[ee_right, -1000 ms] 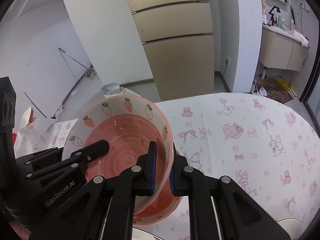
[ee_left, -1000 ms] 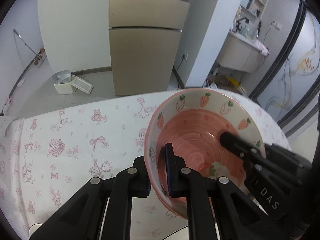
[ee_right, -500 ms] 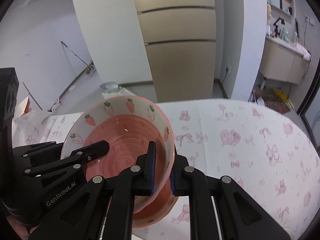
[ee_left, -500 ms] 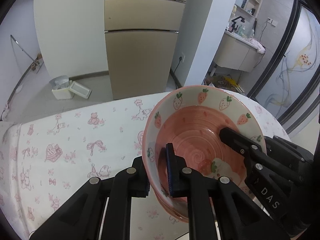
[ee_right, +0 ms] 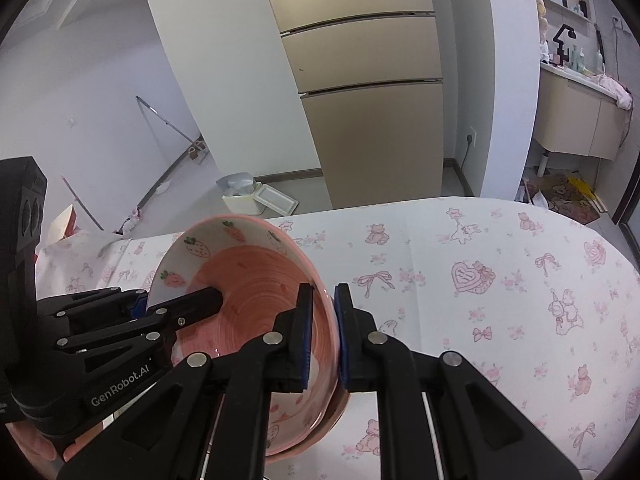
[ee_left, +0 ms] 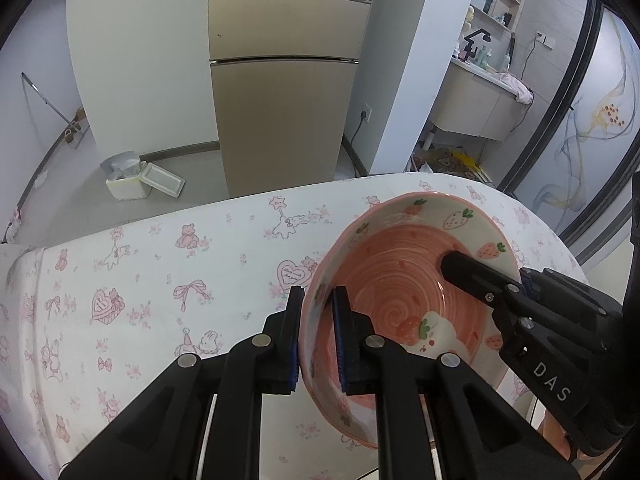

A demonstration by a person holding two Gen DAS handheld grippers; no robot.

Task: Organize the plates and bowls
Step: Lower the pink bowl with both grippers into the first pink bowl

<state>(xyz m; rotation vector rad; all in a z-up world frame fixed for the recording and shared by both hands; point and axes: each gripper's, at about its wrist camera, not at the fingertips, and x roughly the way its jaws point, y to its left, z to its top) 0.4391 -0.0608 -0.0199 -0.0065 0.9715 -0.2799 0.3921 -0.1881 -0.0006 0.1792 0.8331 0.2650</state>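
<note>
A pink bowl (ee_left: 400,280) with strawberries painted on its white inner rim hangs above the table, held from two sides. My left gripper (ee_left: 318,336) is shut on its left wall, one finger inside and one outside. The right gripper (ee_left: 520,284) clamps the opposite rim in the same view. In the right wrist view the bowl (ee_right: 248,280) is tilted, my right gripper (ee_right: 324,332) is shut on its right wall, and the left gripper (ee_right: 140,304) grips the far rim. A second pink rim shows just under the bowl; I cannot tell whether it is another bowl.
A table under a white cloth (ee_left: 160,280) printed with pink bears, bows and hearts spreads left in the left wrist view and right (ee_right: 500,300) in the right wrist view. Beyond the far edge stand a beige cabinet (ee_left: 280,100) and a white box (ee_left: 128,184) on the floor.
Both grippers have kept their hold on the bowl. The bowl has shifted a little and now tilts more; the view past it has moved slightly.
</note>
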